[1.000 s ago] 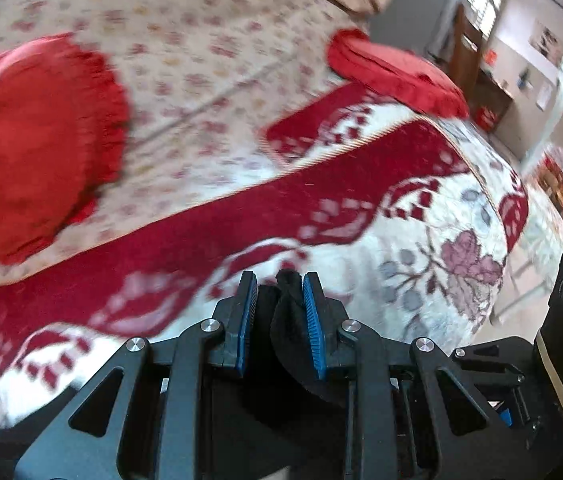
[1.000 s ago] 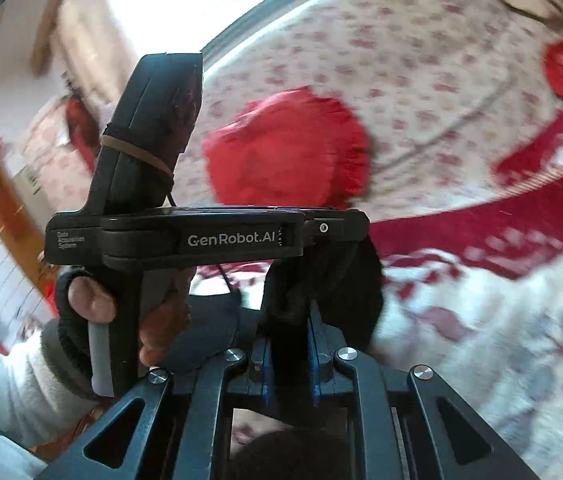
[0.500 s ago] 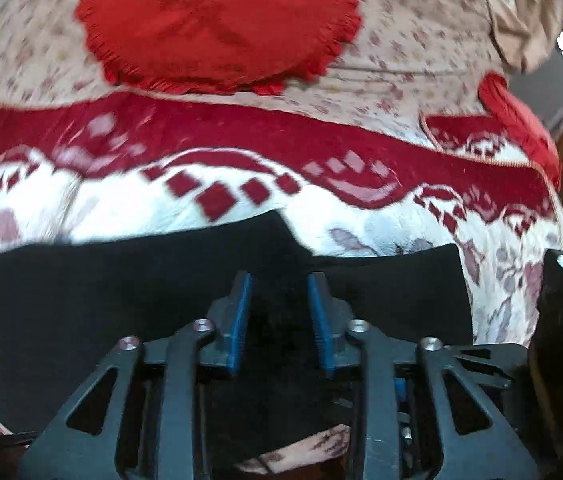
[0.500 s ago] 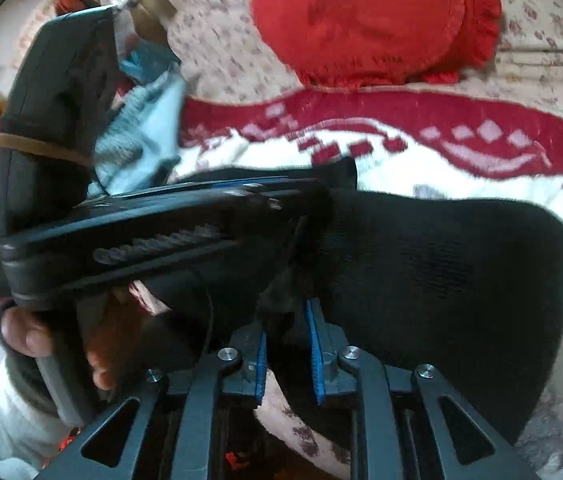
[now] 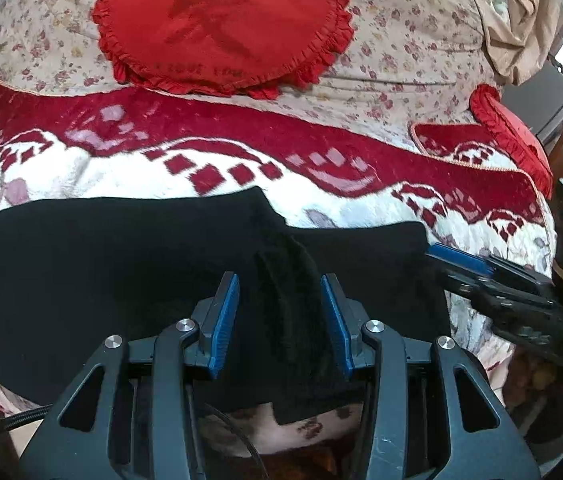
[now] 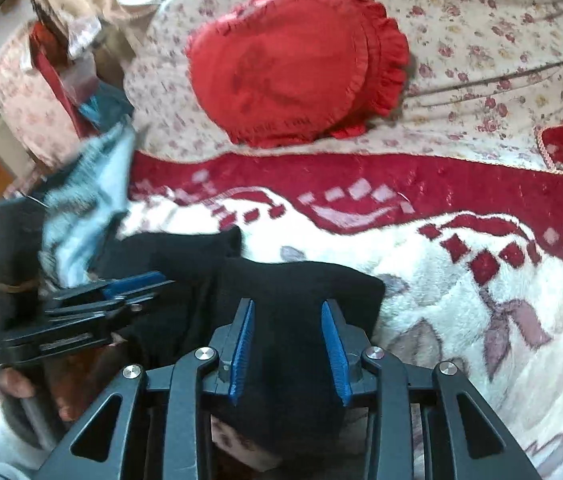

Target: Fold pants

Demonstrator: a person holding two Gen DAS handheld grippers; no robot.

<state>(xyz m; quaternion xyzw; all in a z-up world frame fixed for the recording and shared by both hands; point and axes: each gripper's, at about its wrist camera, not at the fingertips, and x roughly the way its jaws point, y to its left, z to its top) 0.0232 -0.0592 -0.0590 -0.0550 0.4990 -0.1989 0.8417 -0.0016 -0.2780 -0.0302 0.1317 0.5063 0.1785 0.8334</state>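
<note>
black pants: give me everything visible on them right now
The black pants look like a soft, matte knit, laid flat across the red-and-white floral blanket near its front edge, seemingly folded. A ridge of fabric bunches up between the pads of the open left tongs. The right tongs, also open, straddle the right end of the cloth. Neither pair visibly pinches it. Waistband and leg details cannot be made out.

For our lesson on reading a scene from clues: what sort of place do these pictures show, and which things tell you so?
Probably a home bedroom or living room. Black pants lie on a red-and-white plush blanket spread over floral bedding, with a round red frilled cushion behind.
</note>
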